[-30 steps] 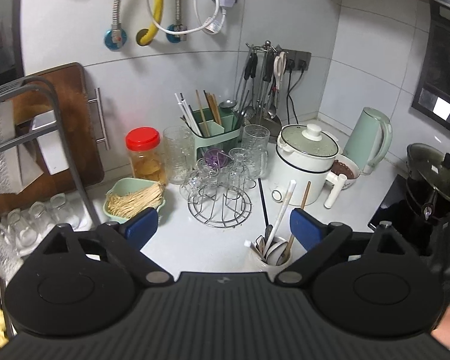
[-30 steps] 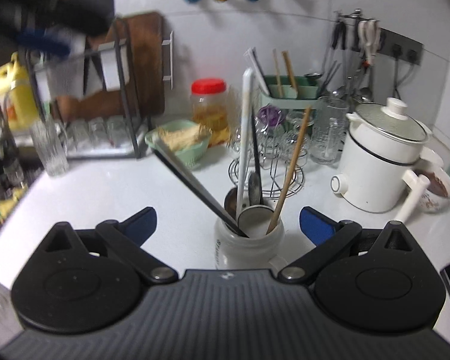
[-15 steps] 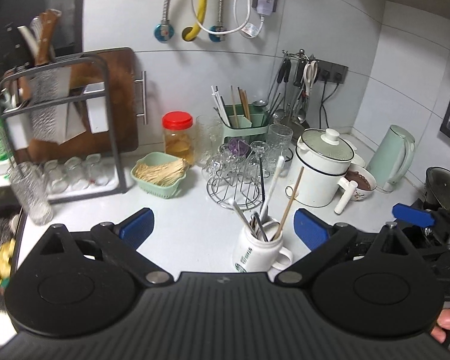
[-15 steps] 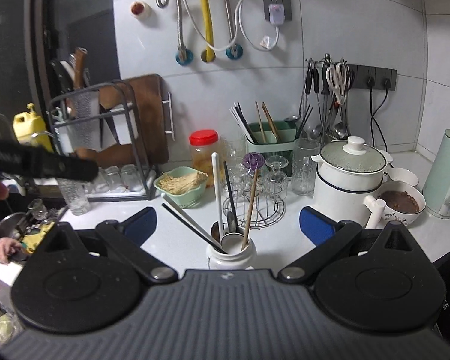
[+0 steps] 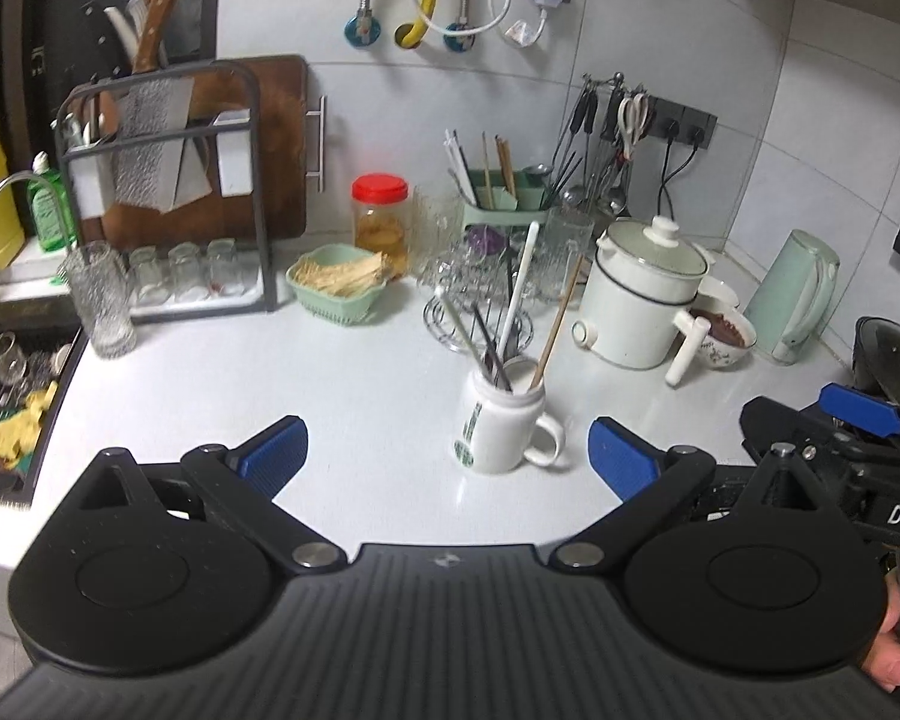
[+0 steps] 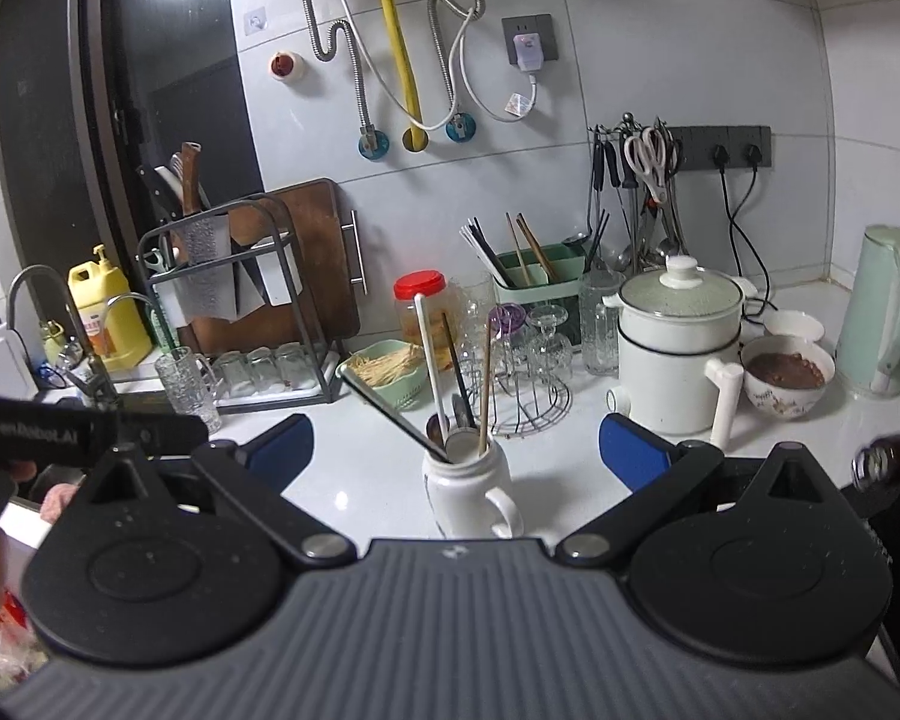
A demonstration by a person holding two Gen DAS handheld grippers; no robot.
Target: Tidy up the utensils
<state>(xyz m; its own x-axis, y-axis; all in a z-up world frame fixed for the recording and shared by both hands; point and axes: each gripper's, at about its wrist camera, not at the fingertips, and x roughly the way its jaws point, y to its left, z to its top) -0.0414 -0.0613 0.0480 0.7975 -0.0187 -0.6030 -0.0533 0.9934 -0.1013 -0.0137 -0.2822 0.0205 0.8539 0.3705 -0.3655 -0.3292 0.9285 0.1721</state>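
- White mug (image 5: 501, 426) stands on the white desk (image 5: 270, 396), handle to the right, between the two blue-padded fingers in both wrist views.
- Utensils (image 5: 513, 312) stick out of the mug: a white stick, a wooden chopstick, dark and metal handles, all leaning.
- Left hand-held gripper (image 5: 447, 453) is spread wide and holds nothing; it hangs over the desk's near edge, short of the mug.
- Right hand-held gripper (image 6: 456, 447) is likewise wide apart and empty, with the mug just ahead.
- Green caddy (image 6: 537, 279) with chopsticks stands at the back wall, behind a wire rack (image 6: 525, 402) of glasses.
- White pot (image 6: 678, 348) sits right of the rack.
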